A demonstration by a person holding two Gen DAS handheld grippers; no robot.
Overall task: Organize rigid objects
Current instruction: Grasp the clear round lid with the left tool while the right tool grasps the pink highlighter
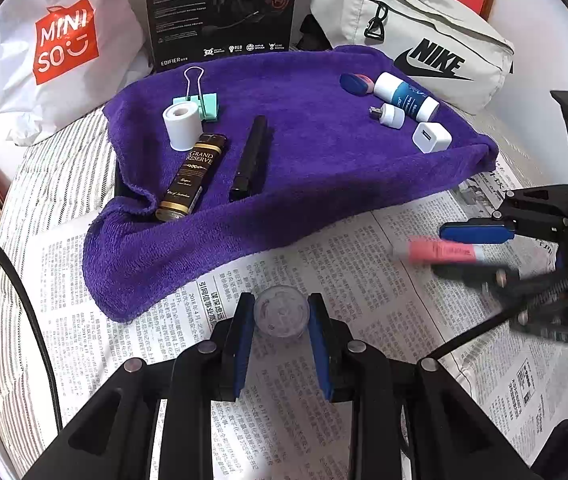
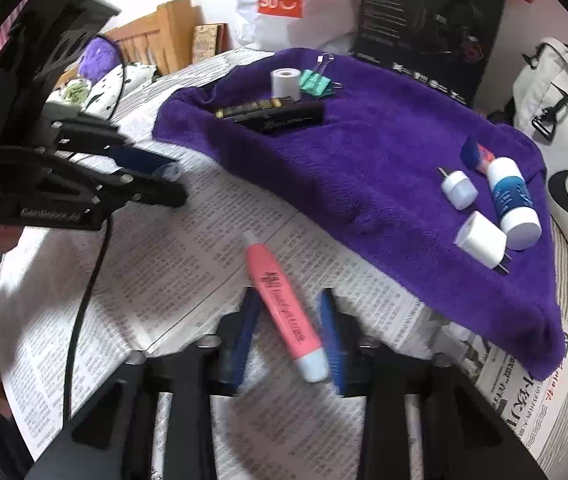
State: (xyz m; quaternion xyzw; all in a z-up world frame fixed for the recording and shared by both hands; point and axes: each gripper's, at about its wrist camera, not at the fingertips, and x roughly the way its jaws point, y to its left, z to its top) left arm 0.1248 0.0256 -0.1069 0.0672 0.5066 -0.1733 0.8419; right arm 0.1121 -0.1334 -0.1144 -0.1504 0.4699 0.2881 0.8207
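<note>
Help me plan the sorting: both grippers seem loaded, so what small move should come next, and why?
Probably carry the pink highlighter, held in the right gripper, over to the purple towel, where the other items lie. The left gripper holds a small clear cap over the newspaper.

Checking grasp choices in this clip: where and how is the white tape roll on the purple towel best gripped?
Grip the white tape roll across its round side wall, mid-height, coming from above and the front: it stands upright, and the green binder clip crowds its back.
</note>
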